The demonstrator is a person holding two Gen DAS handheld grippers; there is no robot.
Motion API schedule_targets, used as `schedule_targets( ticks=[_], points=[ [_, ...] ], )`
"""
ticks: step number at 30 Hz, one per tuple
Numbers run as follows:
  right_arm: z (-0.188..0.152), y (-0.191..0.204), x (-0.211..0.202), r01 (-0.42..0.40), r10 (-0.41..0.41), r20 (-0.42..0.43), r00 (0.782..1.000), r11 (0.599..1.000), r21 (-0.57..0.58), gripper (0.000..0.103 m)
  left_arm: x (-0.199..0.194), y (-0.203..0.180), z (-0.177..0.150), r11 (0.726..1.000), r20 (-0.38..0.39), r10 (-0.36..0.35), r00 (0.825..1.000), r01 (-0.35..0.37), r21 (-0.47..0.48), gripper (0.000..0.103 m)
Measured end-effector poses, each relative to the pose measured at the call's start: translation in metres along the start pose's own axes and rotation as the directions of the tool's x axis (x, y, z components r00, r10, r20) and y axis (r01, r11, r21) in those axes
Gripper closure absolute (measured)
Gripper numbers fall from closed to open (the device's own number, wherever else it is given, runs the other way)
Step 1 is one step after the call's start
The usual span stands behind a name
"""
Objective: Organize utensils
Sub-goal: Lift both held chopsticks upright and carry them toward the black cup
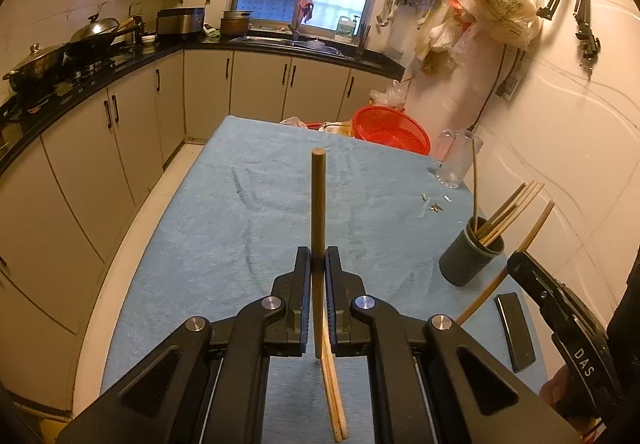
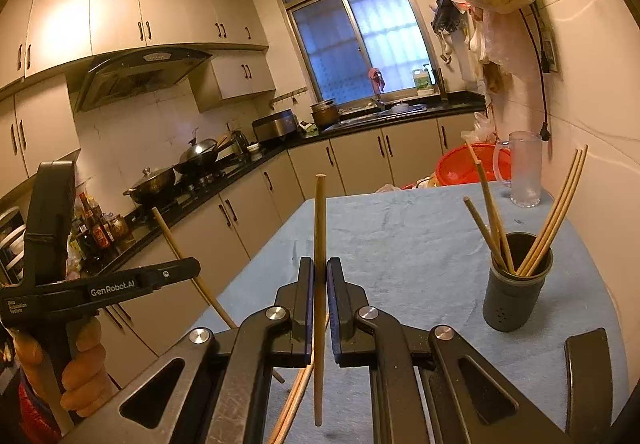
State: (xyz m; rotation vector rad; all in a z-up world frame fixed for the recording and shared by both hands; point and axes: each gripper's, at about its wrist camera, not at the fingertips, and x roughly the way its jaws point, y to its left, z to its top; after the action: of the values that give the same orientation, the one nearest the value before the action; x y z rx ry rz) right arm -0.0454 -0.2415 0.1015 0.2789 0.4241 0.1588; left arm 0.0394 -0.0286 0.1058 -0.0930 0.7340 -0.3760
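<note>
My left claw point(image 1: 319, 256) and right claw point(image 2: 320, 268) each clamped on a slim round wooden chopstick point(image 1: 318, 203) point(image 2: 319, 228) above the fuzzy blue tabletop point(image 1: 240, 211).

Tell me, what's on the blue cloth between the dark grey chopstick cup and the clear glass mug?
A few small pale scraps lie on the blue cloth between the dark grey cup and the clear glass mug, seen in the left wrist view.

Holder point(image 2: 516, 284) with chopsticks point(image 2: 552, 215) at table's point(image 2: 400, 228) right edge, glass mug point(image 2: 524, 171) behind it.
</note>
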Motion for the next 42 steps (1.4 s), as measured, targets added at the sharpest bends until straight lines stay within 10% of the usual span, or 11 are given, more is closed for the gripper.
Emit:
schedule_targets(
  ticks=[42],
  points=[
    [0.016,-0.115,-0.095,0.127,-0.155,0.146,0.977,0.974,0.188,0.096,0.015,-0.139,0.015,0.963,-0.058,-0.139,0.989,0.149,0.224,0.097]
  ],
)
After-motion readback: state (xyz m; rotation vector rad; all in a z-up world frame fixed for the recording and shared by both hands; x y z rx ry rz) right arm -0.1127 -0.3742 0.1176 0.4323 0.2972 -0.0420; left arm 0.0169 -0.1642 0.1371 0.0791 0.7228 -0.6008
